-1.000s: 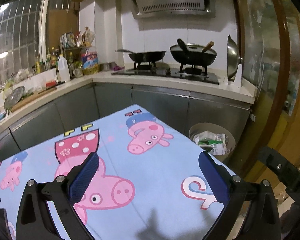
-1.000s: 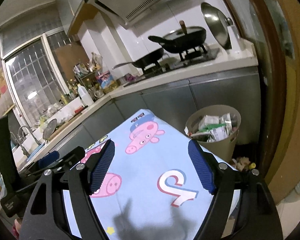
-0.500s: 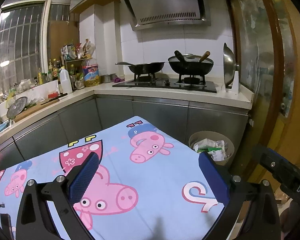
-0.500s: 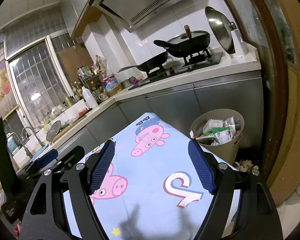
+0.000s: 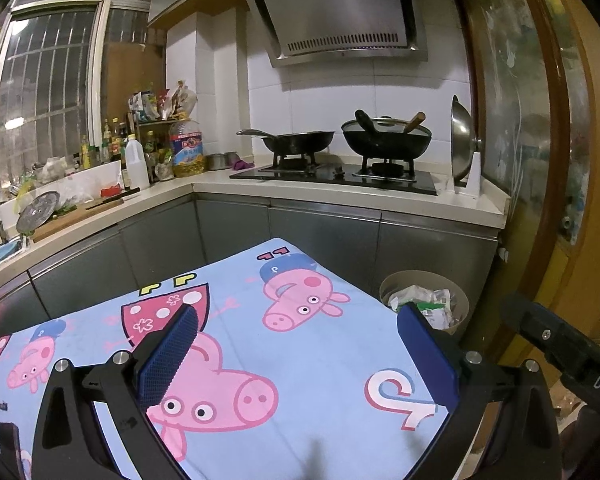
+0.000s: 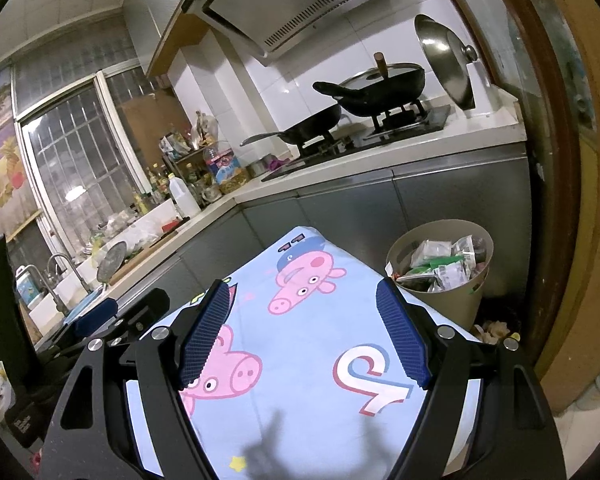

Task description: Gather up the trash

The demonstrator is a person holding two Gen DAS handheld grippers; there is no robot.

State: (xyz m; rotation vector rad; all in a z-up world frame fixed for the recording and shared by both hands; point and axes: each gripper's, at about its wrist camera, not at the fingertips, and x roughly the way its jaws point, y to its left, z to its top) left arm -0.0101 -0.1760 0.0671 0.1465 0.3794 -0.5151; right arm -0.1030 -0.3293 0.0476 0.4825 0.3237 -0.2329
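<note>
A beige trash bin stands on the floor past the table's far right corner, full of crumpled wrappers. My left gripper hovers open over the table's cartoon-pig cloth, nothing between its blue pads. My right gripper is also open and empty above the same cloth, with the bin just beyond its right finger. The left gripper's body shows at the left of the right wrist view.
Grey cabinets and a counter wrap the table's far side. A stove carries two woks, and a steel lid leans beside it. Bottles and a sink sit at left. A wooden door frame stands right of the bin, with scraps on the floor.
</note>
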